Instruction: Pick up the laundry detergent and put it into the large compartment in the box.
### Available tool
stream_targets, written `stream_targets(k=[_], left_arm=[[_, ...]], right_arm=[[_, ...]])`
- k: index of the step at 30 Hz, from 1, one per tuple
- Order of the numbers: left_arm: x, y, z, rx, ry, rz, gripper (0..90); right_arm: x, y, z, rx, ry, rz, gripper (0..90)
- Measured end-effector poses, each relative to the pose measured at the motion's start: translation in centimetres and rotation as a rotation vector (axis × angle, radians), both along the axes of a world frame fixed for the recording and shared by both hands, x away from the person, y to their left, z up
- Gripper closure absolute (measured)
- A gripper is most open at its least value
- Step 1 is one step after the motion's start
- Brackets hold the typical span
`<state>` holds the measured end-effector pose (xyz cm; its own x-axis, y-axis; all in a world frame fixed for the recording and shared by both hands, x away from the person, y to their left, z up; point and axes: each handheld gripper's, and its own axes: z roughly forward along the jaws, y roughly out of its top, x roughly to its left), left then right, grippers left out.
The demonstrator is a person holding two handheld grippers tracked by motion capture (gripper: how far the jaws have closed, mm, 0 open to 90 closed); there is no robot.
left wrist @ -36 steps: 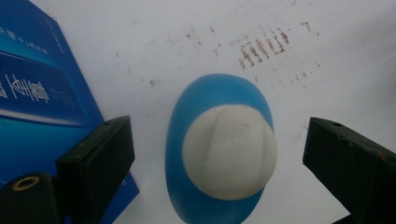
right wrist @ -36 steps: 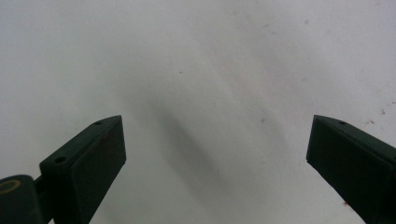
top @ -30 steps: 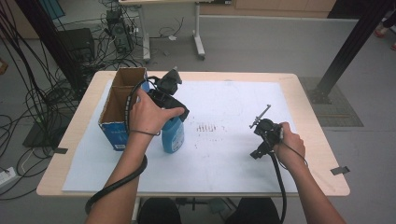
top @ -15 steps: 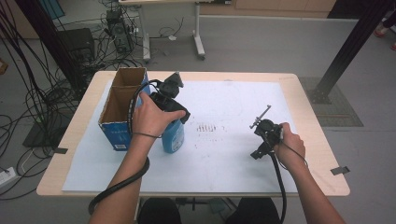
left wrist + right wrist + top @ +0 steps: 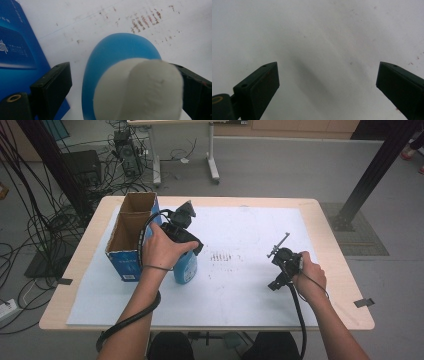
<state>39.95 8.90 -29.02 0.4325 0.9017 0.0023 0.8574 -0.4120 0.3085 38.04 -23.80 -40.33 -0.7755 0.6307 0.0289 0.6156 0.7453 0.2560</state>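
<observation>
Grey floor (image 5: pixel 280 165); tangled cables (image 5: pixel 35 220) at left; white-legged desk (image 5: pixel 210 150) beyond.

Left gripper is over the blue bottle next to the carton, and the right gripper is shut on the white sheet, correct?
Not quite: the right gripper is open, jaws wide apart over the bare white sheet, as the right gripper view shows. The left gripper is indeed at the blue bottle, beside the carton.

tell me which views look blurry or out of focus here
Left gripper view: the blue bottle's white cap is soft, too close to the lens; the stained sheet behind is sharper. Right gripper view: the white sheet looks smeared with a soft shadow. High view: evenly lit, sharp.
</observation>
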Motion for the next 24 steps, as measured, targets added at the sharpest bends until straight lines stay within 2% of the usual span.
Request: stream_targets(k=[24], left_arm=[[-0.03,-0.42,0.34,-0.003,-0.003,-0.004,9.4]], right_arm=[[-0.02,-0.2,0.12,0.002,-0.006,0.0,4.3]])
